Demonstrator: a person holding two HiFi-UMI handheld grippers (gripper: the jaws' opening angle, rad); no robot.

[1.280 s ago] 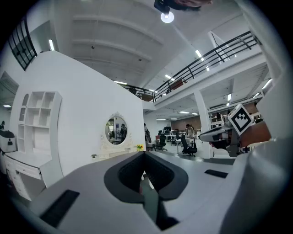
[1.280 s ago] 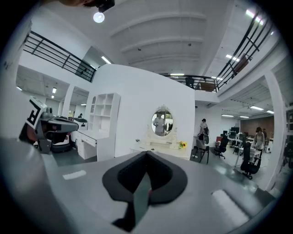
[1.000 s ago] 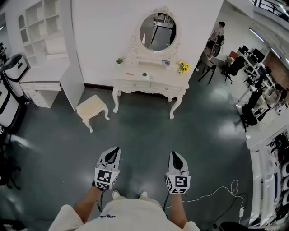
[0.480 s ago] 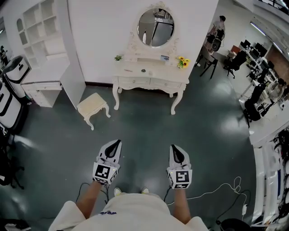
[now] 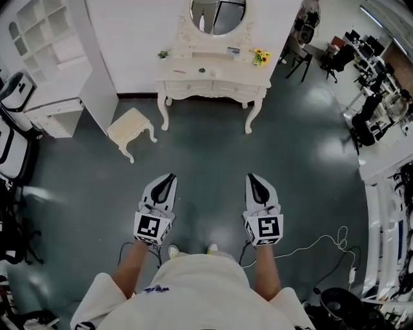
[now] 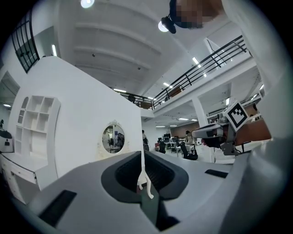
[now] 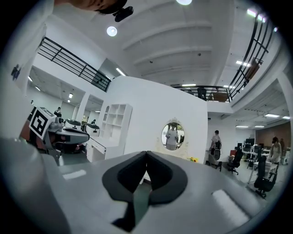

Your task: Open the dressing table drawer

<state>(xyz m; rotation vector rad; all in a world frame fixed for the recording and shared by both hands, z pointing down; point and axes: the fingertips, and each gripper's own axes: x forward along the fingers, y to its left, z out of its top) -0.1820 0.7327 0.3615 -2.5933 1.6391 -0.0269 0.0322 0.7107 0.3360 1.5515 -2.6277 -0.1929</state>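
Observation:
The white dressing table (image 5: 213, 71) stands against the far wall, across a stretch of floor from me. Its two drawers (image 5: 213, 86) are closed, below an oval mirror (image 5: 217, 14). My left gripper (image 5: 170, 176) and right gripper (image 5: 251, 176) are held side by side above the dark floor, both pointing toward the table and far short of it. Each is shut with nothing between its jaws. In the left gripper view the closed left gripper (image 6: 141, 154) points toward the mirror (image 6: 113, 138). The right gripper (image 7: 146, 153) also faces the mirror (image 7: 172, 135).
A small cream stool (image 5: 131, 128) sits left of the table. A white desk with shelves (image 5: 55, 109) is at far left. Yellow flowers (image 5: 261, 58) stand on the tabletop. Black office chairs (image 5: 364, 129) fill the right side. A white cable (image 5: 322, 248) lies on the floor at right.
The dressing table has slid toward the top of the head view, its mirror now cut off. Both grippers sit slightly higher and look larger. Their jaws stay shut.

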